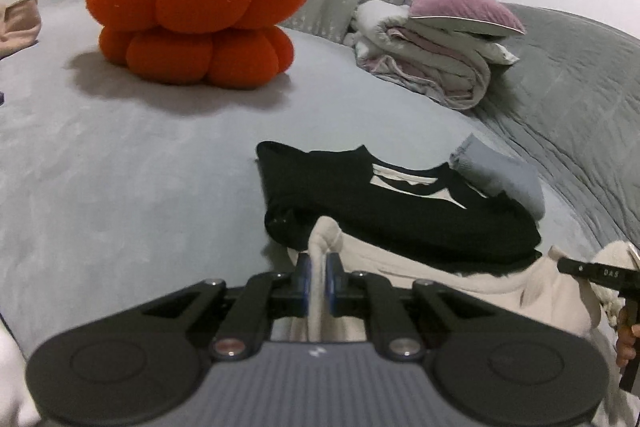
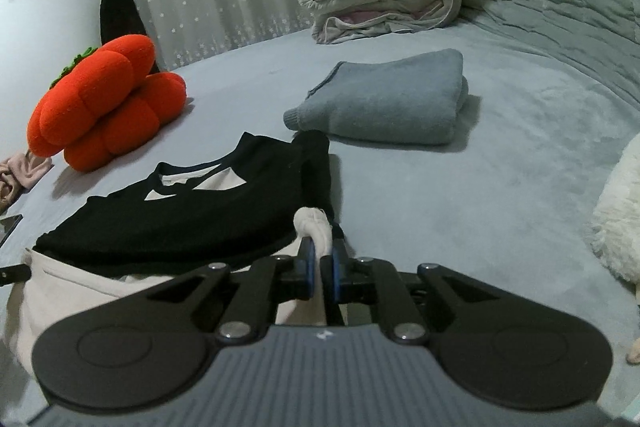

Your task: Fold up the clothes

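Centrally, at the bottom of each wrist view, a bunched fold of the cream garment [image 1: 460, 279] is pinched by the left gripper [image 1: 319, 277] and the right gripper [image 2: 320, 267]. Its cloth is overlapped by a black top [image 2: 192, 223] on the grey bed [image 2: 500, 187], with a folded grey-blue sweater [image 2: 384, 103] seen beyond.

On the bed [image 2: 500, 187], the folded sweater [image 2: 380, 103] lies behind the two-layer garment [image 2: 192, 215], the plush [image 2: 104, 107] to its left.

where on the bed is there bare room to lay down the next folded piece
Bare grey bedsheet lies left of the black T-shirt, in front of the orange pumpkin-shaped plush cushion. Another patch lies right of the folded grey-blue sweater. It is crowded around the T-shirt and the cream garment.
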Tool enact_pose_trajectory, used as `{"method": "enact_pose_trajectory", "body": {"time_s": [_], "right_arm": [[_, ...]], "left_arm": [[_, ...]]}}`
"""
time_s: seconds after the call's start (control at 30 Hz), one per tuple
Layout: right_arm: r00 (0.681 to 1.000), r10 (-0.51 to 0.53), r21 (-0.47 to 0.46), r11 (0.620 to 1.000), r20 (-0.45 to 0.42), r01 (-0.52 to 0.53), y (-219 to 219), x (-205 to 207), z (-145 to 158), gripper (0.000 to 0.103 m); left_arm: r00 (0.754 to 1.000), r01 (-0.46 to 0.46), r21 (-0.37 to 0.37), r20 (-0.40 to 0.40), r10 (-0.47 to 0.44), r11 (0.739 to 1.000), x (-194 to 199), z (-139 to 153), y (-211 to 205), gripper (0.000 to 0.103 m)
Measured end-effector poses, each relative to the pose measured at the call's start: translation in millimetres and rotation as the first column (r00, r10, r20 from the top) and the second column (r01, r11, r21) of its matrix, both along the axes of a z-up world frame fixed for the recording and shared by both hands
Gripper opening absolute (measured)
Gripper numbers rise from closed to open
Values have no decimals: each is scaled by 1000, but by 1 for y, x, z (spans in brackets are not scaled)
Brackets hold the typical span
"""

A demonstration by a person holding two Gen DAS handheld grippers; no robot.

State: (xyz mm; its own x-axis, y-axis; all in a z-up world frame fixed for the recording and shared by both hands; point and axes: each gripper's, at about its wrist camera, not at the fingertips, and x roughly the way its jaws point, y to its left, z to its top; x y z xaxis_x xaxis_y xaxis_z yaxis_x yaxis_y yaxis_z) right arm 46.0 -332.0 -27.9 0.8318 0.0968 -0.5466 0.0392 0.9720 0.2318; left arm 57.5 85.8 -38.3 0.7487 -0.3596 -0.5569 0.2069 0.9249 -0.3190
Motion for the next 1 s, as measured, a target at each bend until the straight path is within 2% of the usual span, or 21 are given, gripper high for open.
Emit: {"method": "enact_pose_trajectory", "body": {"time_s": [0.1,0.17,0.27,0.3,0.37,0.4,0.43,0.5,0.6,0.8,1.0], "right_arm": [[999,-14,-15,1000,-31,14,3,9,-12,10],[997,-28,-19,999,-65,27,5,15,-23,11],[998,-37,-37,999,-56,35,8,15,-28,14],[997,-40,-23,999,-59,38,7,13,-26,19],[997,-44,7,999,-64,45,4,10,-22,20],[997,-46,22,999,-67,48,3,8,-19,28],[997,-50,43,998,-66,53,0,6,-17,41],[996,-70,94,993,-60,75,-6,-5,-11,46],[993,-99,178,978,-69,110,-17,-23,-4,46],[980,-127,282,945,-152,166,-30,-64,5,46],[974,-116,412,891,-196,190,-33,-95,2,46]], "left_arm": [[998,-22,57,-52,25,998,10,-14,-9,10],[996,-40,66,-71,45,997,14,-21,-11,14],[994,-65,52,-80,69,997,13,-22,-9,19],[994,-70,41,-87,73,997,13,-21,-7,22],[991,-83,21,-101,84,996,10,-20,-4,32],[990,-89,11,-109,89,996,8,-19,-2,39],[989,-94,-3,-119,93,996,4,-17,2,42],[985,-102,-30,-140,97,994,-4,-15,9,52],[974,-121,-79,-200,103,989,-16,-12,21,54],[943,-181,-168,-311,122,969,-40,-5,48,57],[916,-216,-306,-392,84,927,-67,-14,58,58]]}}
